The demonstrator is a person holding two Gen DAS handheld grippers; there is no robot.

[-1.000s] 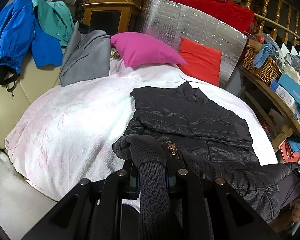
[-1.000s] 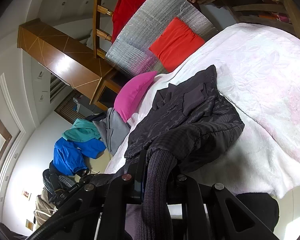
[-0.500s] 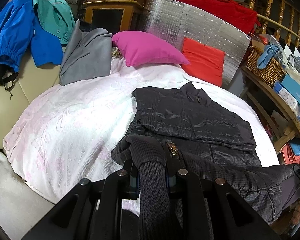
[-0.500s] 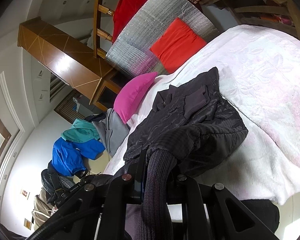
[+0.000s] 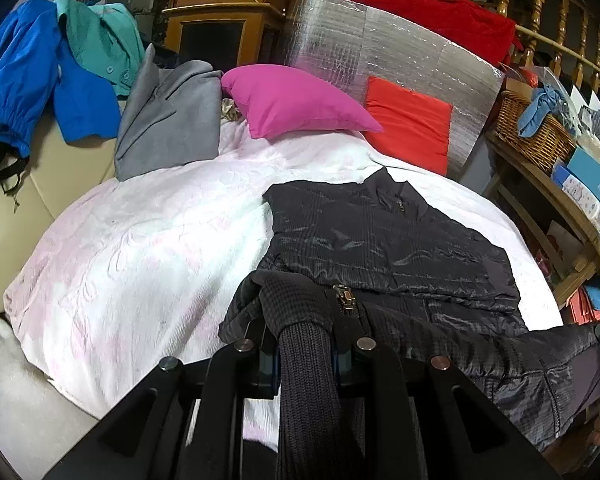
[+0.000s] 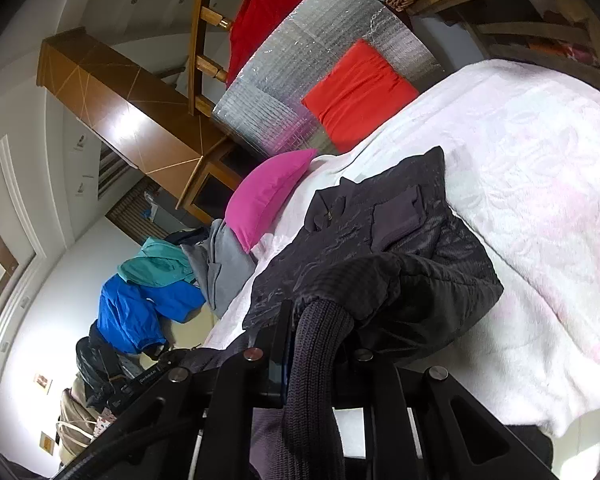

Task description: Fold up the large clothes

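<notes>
A black quilted jacket (image 5: 384, 240) lies on the white-pink blanket (image 5: 140, 248) of the bed, its collar toward the pillows and its sleeves folded across the body. My left gripper (image 5: 306, 356) is shut on the ribbed hem at the jacket's near left corner, beside the zipper pull (image 5: 346, 294). My right gripper (image 6: 320, 364) is shut on the ribbed hem at the jacket's (image 6: 364, 248) other near corner. Both corners are lifted slightly off the blanket (image 6: 540, 184).
A magenta pillow (image 5: 292, 100) and a red cushion (image 5: 408, 124) lean at the head of the bed. A grey coat (image 5: 168, 116), blue jacket (image 5: 28, 80) and teal shirt (image 5: 100, 40) lie at the left. A wooden shelf with a wicker basket (image 5: 528, 128) stands at the right.
Both grippers have moved forward over the bed with the hem, so the jacket's lower part bunches toward the collar. Both grips are unchanged.
</notes>
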